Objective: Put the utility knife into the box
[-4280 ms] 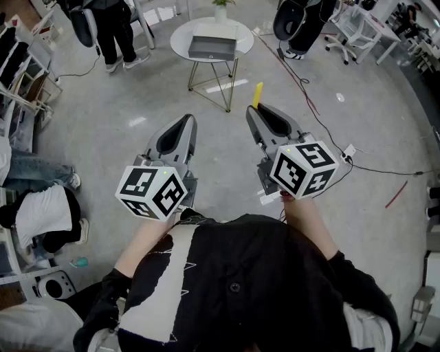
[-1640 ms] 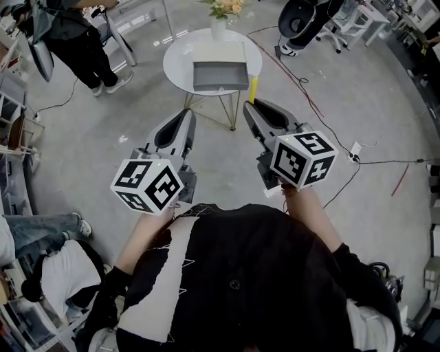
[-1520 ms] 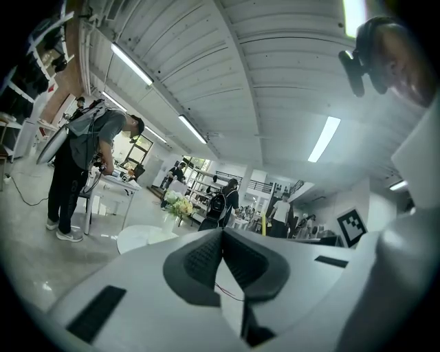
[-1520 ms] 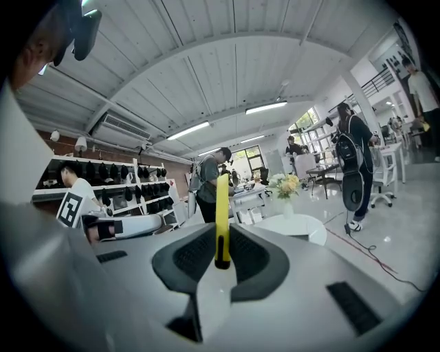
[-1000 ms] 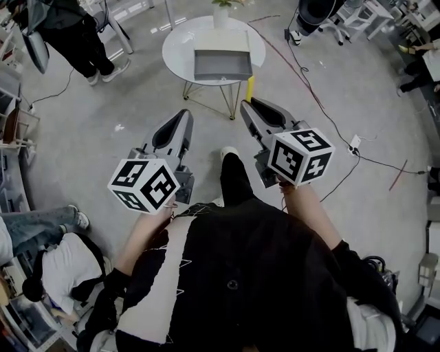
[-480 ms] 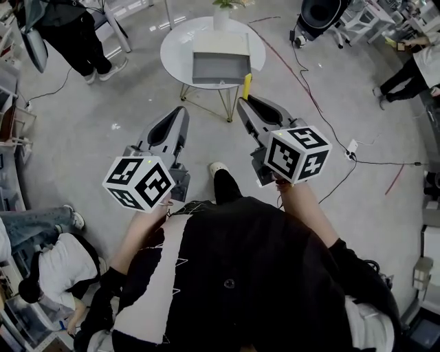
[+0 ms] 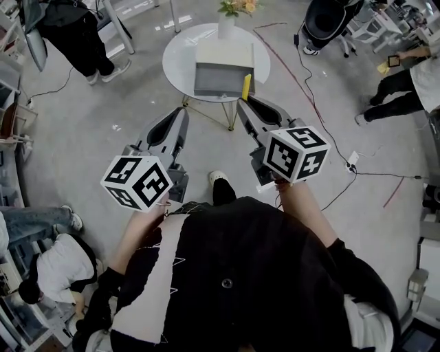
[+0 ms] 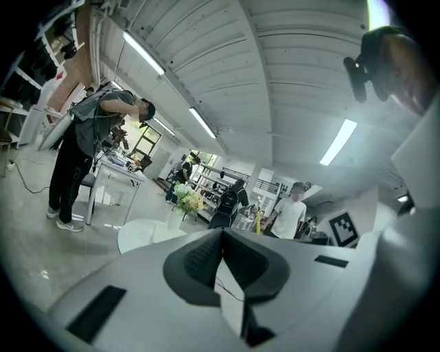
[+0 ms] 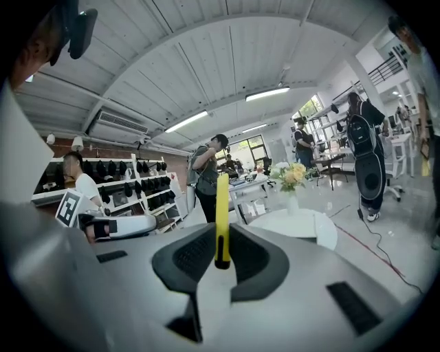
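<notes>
My right gripper (image 7: pixel 245 102) is shut on a yellow utility knife (image 7: pixel 246 85), which sticks up past the jaw tips; in the right gripper view the knife (image 9: pixel 222 218) stands upright between the closed pads. A grey open box (image 7: pixel 223 71) sits on a round white table (image 7: pixel 181 60) just ahead of both grippers. My left gripper (image 7: pixel 181 114) is shut with nothing in it, level with the right one and to its left; in the left gripper view its pads (image 8: pixel 222 256) meet.
A vase of flowers (image 7: pixel 227 19) stands at the table's far edge. People stand at the far left (image 7: pixel 72 34) and far right (image 7: pixel 405 75). Cables (image 7: pixel 309 75) run across the grey floor on the right. A person sits low at left (image 7: pixel 41 268).
The person has walked toward the table. The box and table now lie closer to the gripper tips, and the knife's tip overlaps the box's right edge in the head view.
</notes>
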The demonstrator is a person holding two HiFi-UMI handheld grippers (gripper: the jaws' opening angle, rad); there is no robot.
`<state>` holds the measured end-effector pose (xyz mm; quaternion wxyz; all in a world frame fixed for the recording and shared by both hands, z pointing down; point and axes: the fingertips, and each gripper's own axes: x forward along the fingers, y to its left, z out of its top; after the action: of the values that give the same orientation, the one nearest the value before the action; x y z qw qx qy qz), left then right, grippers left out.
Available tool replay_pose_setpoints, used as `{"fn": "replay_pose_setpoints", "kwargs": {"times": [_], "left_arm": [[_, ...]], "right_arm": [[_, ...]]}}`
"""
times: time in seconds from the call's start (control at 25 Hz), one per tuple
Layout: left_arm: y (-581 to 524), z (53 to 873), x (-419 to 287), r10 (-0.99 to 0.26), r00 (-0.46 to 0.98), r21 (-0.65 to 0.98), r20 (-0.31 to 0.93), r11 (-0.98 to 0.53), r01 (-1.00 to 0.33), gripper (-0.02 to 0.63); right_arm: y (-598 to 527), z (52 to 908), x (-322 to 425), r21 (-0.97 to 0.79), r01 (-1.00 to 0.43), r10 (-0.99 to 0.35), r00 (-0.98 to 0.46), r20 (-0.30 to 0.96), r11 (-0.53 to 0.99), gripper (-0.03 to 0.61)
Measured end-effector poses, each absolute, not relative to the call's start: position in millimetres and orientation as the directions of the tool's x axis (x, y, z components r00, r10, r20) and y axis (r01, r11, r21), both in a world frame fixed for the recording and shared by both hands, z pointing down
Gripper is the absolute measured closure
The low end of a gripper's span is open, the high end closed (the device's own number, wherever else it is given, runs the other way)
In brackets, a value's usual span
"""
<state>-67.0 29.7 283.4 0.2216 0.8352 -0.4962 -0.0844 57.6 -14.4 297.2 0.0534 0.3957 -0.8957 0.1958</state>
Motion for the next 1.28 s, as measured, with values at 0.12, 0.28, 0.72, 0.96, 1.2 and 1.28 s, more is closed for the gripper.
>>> {"fn": "replay_pose_setpoints", "kwargs": {"times": [0.12, 0.28, 0.72, 0.96, 1.2, 1.28], "left_arm": [[3, 277, -71, -0.870, 0.485, 0.455, 0.086, -0.399, -0.796, 0.603], [-32, 275, -76, -0.878, 0.469, 0.459, 0.097, -0.378, -0.804, 0.603], [-94, 283, -78, -0.885, 0.452, 0.478, 0.113, -0.350, -0.806, 0.603], [-123, 288, -86, -0.899, 0.420, 0.483, 0.123, -0.316, -0.817, 0.603], [-149, 295, -96, -0.911, 0.386, 0.483, 0.144, -0.276, -0.831, 0.603], [-156, 296, -98, -0.914, 0.377, 0.481, 0.148, -0.267, -0.835, 0.603]], "right_arm": [[-45, 292, 55, -0.316, -0.723, -0.679, -0.688, 0.257, 0.614, 0.515], [-83, 290, 51, -0.321, -0.715, -0.670, -0.696, 0.258, 0.621, 0.515], [-151, 300, 50, -0.318, -0.706, -0.646, -0.708, 0.286, 0.632, 0.515], [-189, 318, 49, -0.325, -0.702, -0.627, -0.712, 0.317, 0.634, 0.515], [-224, 345, 46, -0.344, -0.703, -0.603, -0.711, 0.361, 0.622, 0.515], [-232, 354, 47, -0.348, -0.703, -0.594, -0.710, 0.377, 0.620, 0.515]]}}
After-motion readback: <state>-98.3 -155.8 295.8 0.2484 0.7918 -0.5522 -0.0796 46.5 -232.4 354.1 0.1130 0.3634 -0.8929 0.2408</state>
